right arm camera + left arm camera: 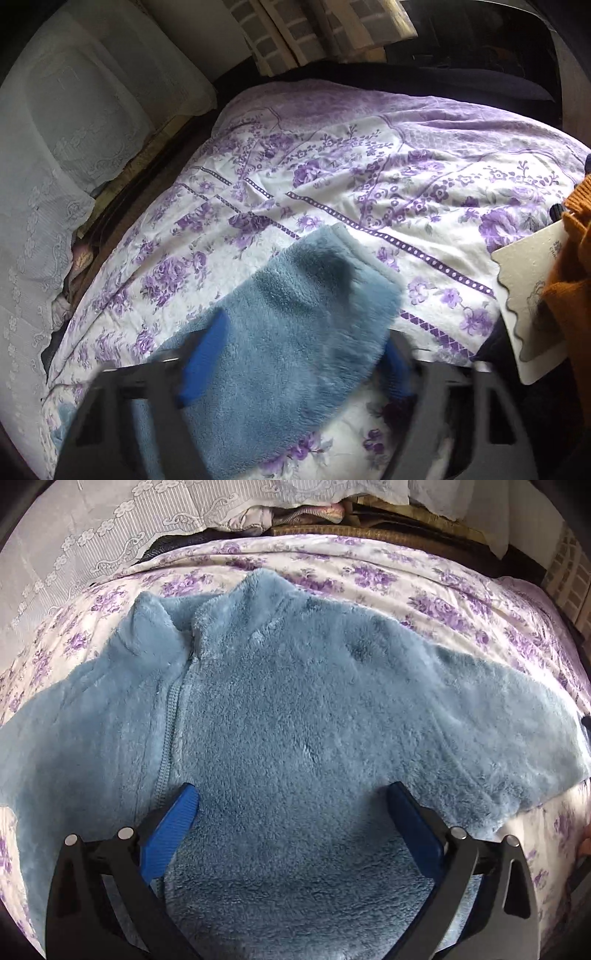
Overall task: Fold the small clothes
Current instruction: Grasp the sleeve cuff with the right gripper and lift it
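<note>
A small blue fleece jacket [288,709] lies spread flat, front up, on the purple-flowered bedcover [388,576], its collar at the far side and its zip left of centre. My left gripper [291,794] is open, low over the jacket's body, blue fingers [170,830] wide apart with fleece between them. In the right wrist view one blue sleeve [291,325] stretches out across the bedcover [369,177]. My right gripper [303,339] is open and blurred, its fingers on either side of the sleeve near the cuff end.
White lace fabric [92,535] hangs at the bed's far left, with a pile of clothes [295,515] behind the bed. In the right wrist view a pale card [532,295] and an orange knit garment [572,258] lie at the right edge.
</note>
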